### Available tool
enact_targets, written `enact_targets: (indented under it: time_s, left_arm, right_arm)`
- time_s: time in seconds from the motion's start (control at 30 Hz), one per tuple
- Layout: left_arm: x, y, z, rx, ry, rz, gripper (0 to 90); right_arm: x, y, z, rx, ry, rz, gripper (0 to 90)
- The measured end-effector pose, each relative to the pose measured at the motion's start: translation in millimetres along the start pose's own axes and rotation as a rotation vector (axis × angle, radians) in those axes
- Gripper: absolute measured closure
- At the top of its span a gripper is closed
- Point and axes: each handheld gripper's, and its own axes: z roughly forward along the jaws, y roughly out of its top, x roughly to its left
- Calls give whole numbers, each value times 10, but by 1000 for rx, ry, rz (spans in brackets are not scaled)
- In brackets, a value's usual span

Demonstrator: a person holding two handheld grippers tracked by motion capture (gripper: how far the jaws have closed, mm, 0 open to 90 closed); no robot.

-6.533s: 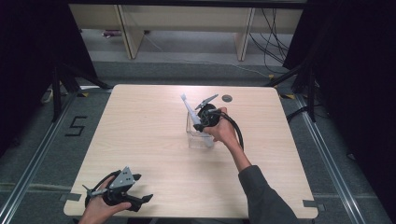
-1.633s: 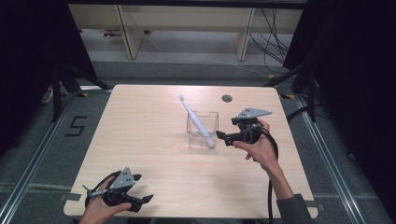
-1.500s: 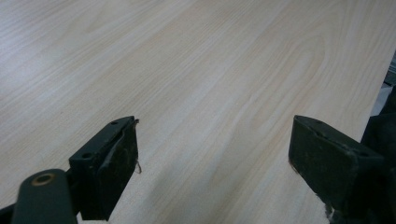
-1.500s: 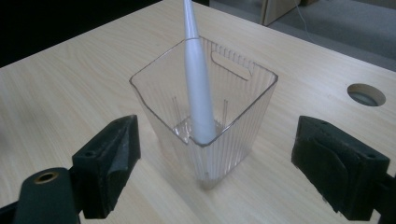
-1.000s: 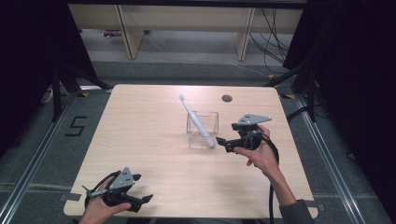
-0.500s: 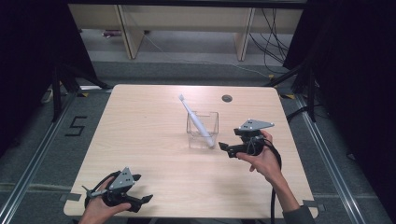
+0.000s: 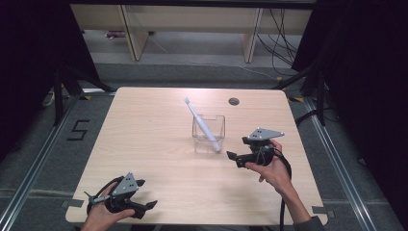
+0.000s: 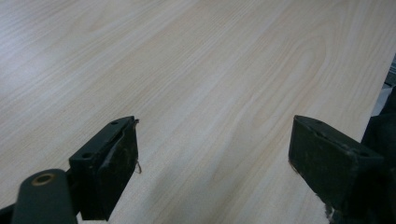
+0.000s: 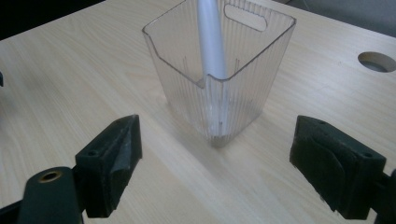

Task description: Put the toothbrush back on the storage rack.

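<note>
1. Clear plastic cup (image 7: pixel 209 134) stands upright near the middle of the wooden table (image 7: pixel 144 139) in the high view; a pale grey-white toothbrush (image 7: pixel 202 124) leans in it, lower end at the cup's near right corner, top sticking out over the far left rim.
2. Only writing readable: a "5" (image 7: pixel 78 130) marked on the floor left of the table.
3. High view, right gripper (image 7: pixel 236 157): just right of the cup, not touching it, jaws apart and empty, pointing left toward the cup. Round hole (image 7: pixel 234 101) in the table at the far side, well behind it.
4. High view, left gripper (image 7: pixel 150 207): at the near left edge of the table, well apart from the cup, held in a hand (image 7: pixel 98 219).
5. Left gripper view: both black jaws spread wide over bare wood grain, nothing between them.
6. Right gripper view: cup (image 9: pixel 219 70) is ribbed, see-through, squarish, with a slot handle cut in the far wall; no label or brand legible. Toothbrush handle (image 9: pixel 211 37) runs down into the near corner. Jaws wide apart on either side, short of the cup. Hole (image 9: pixel 376 61) at far right.
</note>
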Motion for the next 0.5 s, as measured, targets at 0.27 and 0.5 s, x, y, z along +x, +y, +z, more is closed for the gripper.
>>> enact_targets:
  time_s: [0.27, 0.5]
  left_arm:
    - [2, -4, -3, 4, 2, 2, 153]
    - [16, -3, -17, 12, 8, 16, 153]
  right_arm:
    - [38, -70, -31, 21, 6, 31, 174]
    - [27, -124, -50, 22, 1, 10, 174]
